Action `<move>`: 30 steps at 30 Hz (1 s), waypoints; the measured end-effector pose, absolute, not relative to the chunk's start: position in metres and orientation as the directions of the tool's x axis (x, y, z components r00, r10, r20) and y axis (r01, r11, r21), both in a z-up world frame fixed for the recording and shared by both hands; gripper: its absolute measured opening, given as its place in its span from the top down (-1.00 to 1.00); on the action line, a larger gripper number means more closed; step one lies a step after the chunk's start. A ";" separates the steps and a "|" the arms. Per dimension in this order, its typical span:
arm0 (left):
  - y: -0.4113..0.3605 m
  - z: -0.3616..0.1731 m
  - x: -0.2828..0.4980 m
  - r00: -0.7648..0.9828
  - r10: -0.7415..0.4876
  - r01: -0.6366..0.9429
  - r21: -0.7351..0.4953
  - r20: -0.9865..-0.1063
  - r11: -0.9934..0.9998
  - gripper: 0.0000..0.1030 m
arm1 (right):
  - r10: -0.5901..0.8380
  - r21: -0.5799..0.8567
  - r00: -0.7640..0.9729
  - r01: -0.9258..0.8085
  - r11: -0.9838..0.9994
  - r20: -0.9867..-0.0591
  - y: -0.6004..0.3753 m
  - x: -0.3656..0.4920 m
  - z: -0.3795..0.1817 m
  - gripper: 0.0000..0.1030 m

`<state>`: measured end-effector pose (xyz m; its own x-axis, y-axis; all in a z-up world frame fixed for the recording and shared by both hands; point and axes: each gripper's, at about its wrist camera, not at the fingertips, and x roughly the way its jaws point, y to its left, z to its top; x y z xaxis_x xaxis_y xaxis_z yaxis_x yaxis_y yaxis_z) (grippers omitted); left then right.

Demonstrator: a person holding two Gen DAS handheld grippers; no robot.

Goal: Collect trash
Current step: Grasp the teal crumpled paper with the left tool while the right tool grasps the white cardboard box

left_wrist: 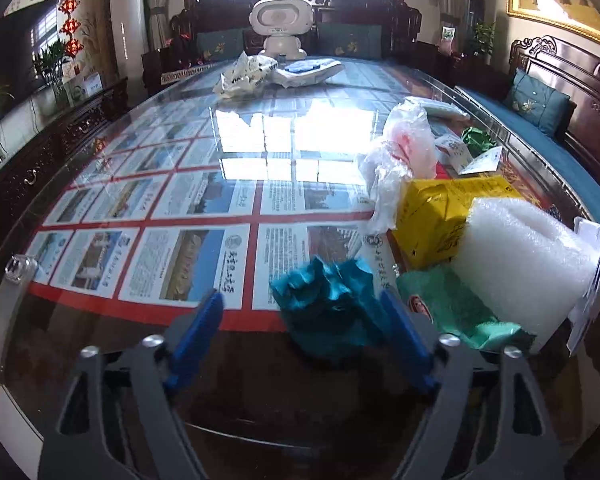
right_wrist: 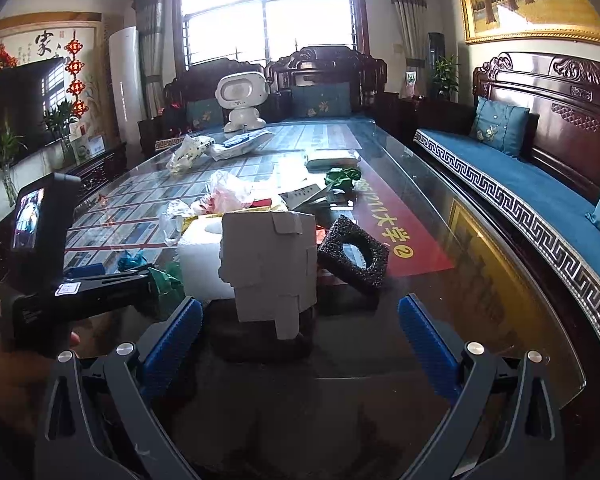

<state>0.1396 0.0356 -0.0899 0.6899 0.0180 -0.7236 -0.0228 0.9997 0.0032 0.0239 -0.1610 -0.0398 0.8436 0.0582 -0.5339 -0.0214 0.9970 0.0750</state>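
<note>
left hand-held gripper (left_wrist: 302,310): jaws apart, teal crumpled wrapper (left_wrist: 324,304) between them on the tabletop (left_wrist: 140,340)
right hand-held gripper (right_wrist: 300,320): wide, empty

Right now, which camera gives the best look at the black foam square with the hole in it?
The right wrist view. The black foam square sits in plain sight there, tilted on the glass table just right of the white cardboard piece, hole facing up. The left wrist view does not show it at all; the white foam block and yellow box fill that side.

teal wrapper (left_wrist: 324,300) motion-blurred, white card (left_wrist: 592,280) partly hidden behind foam (left_wrist: 528,264)
</note>
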 end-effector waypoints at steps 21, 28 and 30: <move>0.043 -0.074 0.116 0.747 -0.111 0.068 -0.090 -0.656 0.994 0.26 | 0.053 0.029 0.814 -0.045 0.999 -0.579 -0.142 0.054 -0.048 -0.84; 0.040 -0.073 0.117 0.747 -0.129 0.090 -0.092 -0.653 0.992 0.26 | 0.034 0.013 0.787 -0.034 0.999 -0.616 -0.142 0.071 -0.059 -0.53; 0.039 -0.073 0.116 0.746 -0.136 0.097 -0.095 -0.652 0.991 0.26 | 0.041 0.020 0.778 -0.036 0.999 -0.627 -0.143 0.074 -0.062 -0.36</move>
<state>0.1156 0.0389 -0.0733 0.7459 -0.1355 -0.6521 0.0969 0.9907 -0.0950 0.0737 -0.1433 -0.0622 0.7783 0.0408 -0.6266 -0.0364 0.9991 0.0199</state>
